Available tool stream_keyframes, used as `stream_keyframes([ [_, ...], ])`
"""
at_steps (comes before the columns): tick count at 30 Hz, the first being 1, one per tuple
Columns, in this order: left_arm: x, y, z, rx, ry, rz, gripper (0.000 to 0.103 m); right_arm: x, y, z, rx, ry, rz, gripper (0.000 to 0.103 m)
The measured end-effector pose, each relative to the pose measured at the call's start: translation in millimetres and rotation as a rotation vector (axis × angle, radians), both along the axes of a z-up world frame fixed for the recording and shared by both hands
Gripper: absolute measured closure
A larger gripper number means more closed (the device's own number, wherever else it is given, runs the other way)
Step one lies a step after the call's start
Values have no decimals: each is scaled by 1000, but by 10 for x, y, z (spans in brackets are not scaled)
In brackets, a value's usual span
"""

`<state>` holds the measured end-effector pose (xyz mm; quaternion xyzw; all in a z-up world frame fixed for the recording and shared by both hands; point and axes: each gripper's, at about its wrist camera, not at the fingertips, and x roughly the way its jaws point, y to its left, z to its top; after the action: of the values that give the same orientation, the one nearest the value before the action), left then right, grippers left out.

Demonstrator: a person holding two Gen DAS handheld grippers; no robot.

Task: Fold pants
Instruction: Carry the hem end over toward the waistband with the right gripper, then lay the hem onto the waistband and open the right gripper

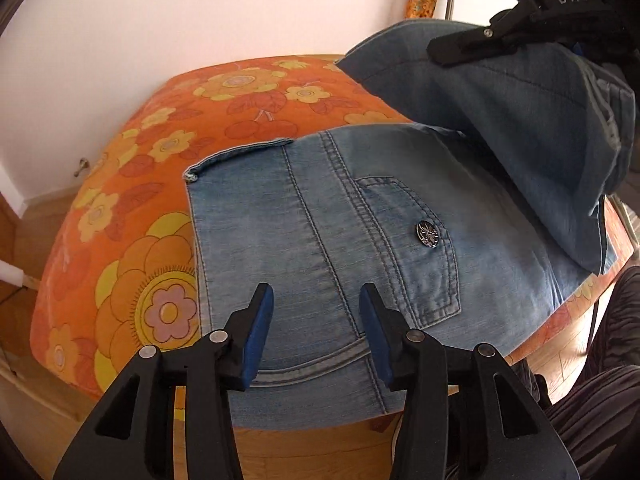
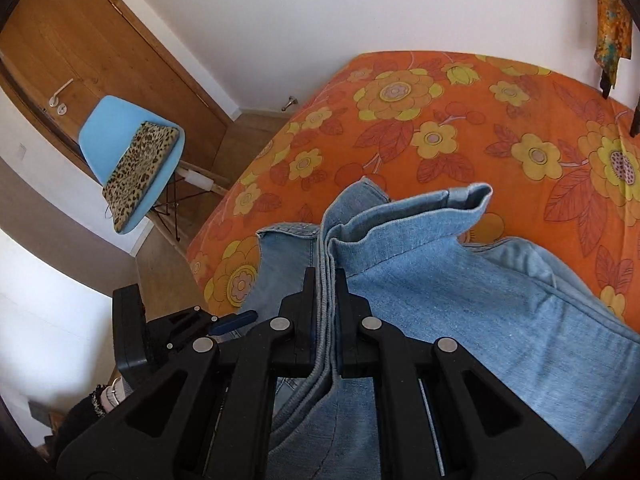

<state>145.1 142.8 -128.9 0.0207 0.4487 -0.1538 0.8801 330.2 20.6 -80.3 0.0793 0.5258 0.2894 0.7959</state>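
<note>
Light blue denim pants (image 1: 360,232) lie on the orange flowered bed (image 1: 132,208), seat side up, with a back pocket and metal button (image 1: 429,233) showing. My left gripper (image 1: 316,332) is open and empty, just above the waist end near the bed's edge. My right gripper (image 2: 325,308) is shut on the stacked leg hems (image 2: 400,232) and holds them lifted above the seat. It also shows in the left wrist view (image 1: 472,46), with the folded leg part (image 1: 520,120) hanging from it.
A blue chair (image 2: 120,140) with a leopard-print cushion stands left of the bed, before a wooden door (image 2: 80,40). Wooden floor runs along the bed's near edge. The orange bedspread (image 2: 480,120) stretches beyond the pants. A patterned cloth (image 2: 612,28) hangs at the right.
</note>
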Motion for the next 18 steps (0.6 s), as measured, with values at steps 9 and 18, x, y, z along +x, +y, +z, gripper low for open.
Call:
stream_keyframes([
  [9,23,266,-67,-54,6,33,58,14,566,-550,-13,90,56,97],
  [18,-73,323,-12,-34,1,33,59,0,609,-510,98,82,142,53],
])
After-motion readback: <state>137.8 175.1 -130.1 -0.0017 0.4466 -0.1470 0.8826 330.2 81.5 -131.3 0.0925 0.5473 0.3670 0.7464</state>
